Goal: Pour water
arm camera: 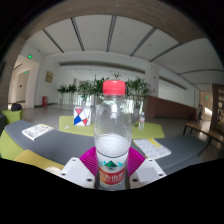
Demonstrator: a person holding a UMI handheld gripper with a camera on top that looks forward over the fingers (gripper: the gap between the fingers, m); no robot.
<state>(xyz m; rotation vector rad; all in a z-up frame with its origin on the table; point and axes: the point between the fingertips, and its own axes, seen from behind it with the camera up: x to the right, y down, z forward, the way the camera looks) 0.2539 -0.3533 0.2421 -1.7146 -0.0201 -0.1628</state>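
Note:
A clear plastic water bottle (112, 125) with a red cap and a red, green and white label stands upright between my fingers. My gripper (112, 168) is shut on the bottle at its lower part, the pink pads (90, 160) pressing on both sides of the label. The bottle looks lifted above the table (60, 140) behind it. The bottle's base is hidden.
On the table lie a white sheet (37, 130) at the left, a colourful card (80, 119) behind the bottle and a white keyboard-like thing (153, 147) at the right. Potted plants (95, 93) and a bright hall lie beyond. A yellow-green surface (12, 145) lies at the left.

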